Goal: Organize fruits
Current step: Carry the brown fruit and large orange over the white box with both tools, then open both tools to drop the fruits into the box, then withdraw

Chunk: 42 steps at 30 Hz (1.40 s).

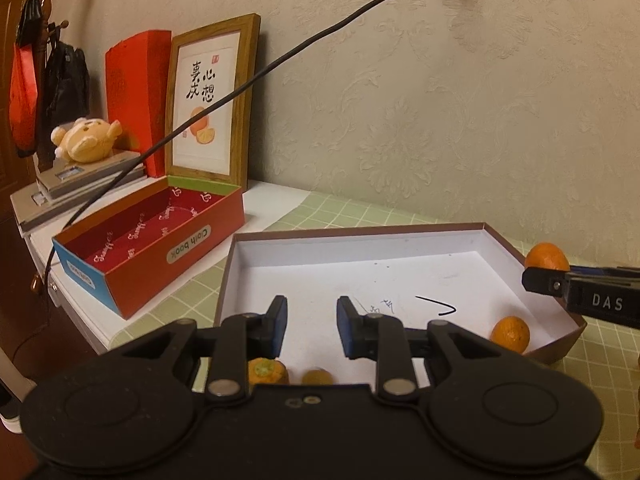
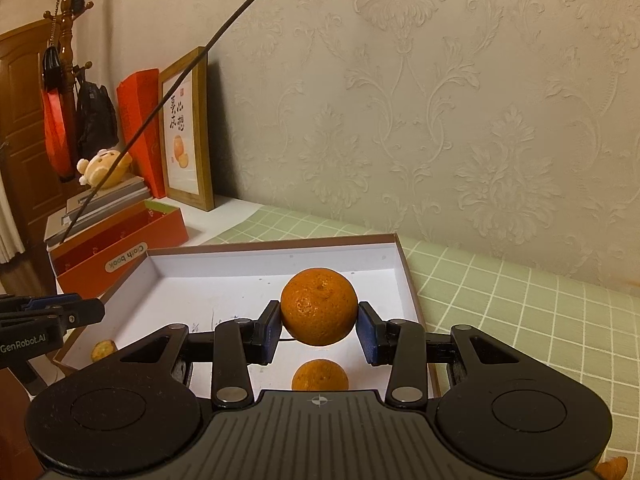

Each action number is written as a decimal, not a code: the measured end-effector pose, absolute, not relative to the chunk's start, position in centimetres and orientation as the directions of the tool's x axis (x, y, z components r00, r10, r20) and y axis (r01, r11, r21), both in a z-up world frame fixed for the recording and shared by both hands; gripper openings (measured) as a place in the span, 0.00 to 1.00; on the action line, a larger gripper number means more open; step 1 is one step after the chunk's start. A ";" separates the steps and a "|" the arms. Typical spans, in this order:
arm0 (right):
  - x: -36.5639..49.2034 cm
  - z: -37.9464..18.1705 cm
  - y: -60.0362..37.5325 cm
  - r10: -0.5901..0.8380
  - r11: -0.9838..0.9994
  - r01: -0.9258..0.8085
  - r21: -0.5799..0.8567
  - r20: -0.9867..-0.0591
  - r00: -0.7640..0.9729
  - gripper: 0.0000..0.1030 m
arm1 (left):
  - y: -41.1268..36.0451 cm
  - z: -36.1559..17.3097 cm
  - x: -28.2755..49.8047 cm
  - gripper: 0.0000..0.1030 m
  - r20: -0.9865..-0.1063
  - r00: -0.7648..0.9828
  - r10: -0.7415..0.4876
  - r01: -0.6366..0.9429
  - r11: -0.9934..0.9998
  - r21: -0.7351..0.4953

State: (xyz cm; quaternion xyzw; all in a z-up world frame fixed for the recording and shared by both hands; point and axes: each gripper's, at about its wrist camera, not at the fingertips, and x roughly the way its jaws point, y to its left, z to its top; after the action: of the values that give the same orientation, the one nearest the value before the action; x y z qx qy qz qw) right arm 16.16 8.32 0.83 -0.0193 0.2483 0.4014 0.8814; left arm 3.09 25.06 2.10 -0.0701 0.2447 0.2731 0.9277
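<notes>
- Right wrist view: the right tool is seen clenched on a round, dimpled mandarin, gripped at its sides by the blue pads and held above the shallow tray.
- The same mandarin is glimpsed only partly from the left wrist view, at the tray's far right edge behind the other tool's black tip.
- A second mandarin is seen directly below the held one, on the tray's white floor; in the left wrist view it lies near the tray's right corner.
- Left wrist view: the left tool is seen released, its jaws apart over the tray with nothing between them.
- Two smaller fruits are shown only clearly from the left, at the tray's near edge beneath the tool; one shows a greenish stem end. From the right, only one is noted, at the tray's left corner.
- The tray is cardboard, brown outside, white inside, marked with pen scribbles.
- The counter is covered in a green gridded cloth.
- A red open box labelled "Cloth book", a wooden picture frame and a plush toy are noted at the left.
- The wall is embossed with a floral pattern.
</notes>
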 end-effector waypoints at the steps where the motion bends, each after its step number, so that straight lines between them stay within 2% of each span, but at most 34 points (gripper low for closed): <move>1: 16.2 0.8 8.4 0.698 0.677 -0.718 0.165 -0.454 0.554 0.39 | 25.1 2.1 3.1 0.20 -0.493 0.730 0.473 -0.543 0.840 0.003; 2: 16.3 0.8 8.5 0.698 0.677 -0.718 0.164 -0.455 0.554 0.39 | 25.2 2.0 3.1 0.27 -0.492 0.729 0.475 -0.545 0.838 0.002; 3: 16.3 0.8 8.5 0.696 0.680 -0.717 0.157 -0.447 0.562 0.39 | 25.2 2.0 3.2 0.51 -0.490 0.729 0.478 -0.547 0.837 0.004; 4: 16.2 0.8 8.6 0.694 0.684 -0.716 0.140 -0.429 0.578 0.59 | 25.1 2.0 3.1 0.82 -0.483 0.721 0.496 -0.560 0.829 0.015; 5: 16.1 0.9 8.7 0.673 0.703 -0.702 0.114 -0.424 0.606 0.99 | 24.9 2.1 3.0 0.88 -0.462 0.714 0.526 -0.579 0.814 0.031; 7: 15.5 1.2 8.0 0.723 0.666 -0.736 0.122 -0.348 0.597 1.00 | 24.8 2.5 2.7 0.85 -0.439 0.729 0.525 -0.569 0.821 0.038; 11: 15.1 1.8 7.2 0.713 0.685 -0.718 0.126 -0.320 0.624 1.00 | 24.8 2.8 2.5 0.85 -0.432 0.726 0.536 -0.579 0.814 0.037; 18: 15.6 1.6 6.2 0.690 0.707 -0.698 0.117 -0.333 0.643 1.00 | 24.7 3.2 2.4 0.85 -0.417 0.724 0.550 -0.589 0.807 0.042; 28: 15.8 1.0 5.4 0.680 0.717 -0.683 0.138 -0.353 0.643 1.00 | 24.2 3.2 2.5 0.94 -0.419 0.727 0.544 -0.576 0.815 0.059; 42: 16.0 1.8 0.9 0.655 0.746 -0.642 0.178 -0.369 0.659 1.00 | 22.4 3.3 3.3 0.94 -0.438 0.751 0.494 -0.532 0.846 0.042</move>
State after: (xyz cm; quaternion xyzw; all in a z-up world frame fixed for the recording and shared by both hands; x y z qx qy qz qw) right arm 15.98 0.87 1.80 0.0158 0.2090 0.3563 0.9106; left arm 3.29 22.42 3.33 -0.0427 0.2218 0.2744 0.9347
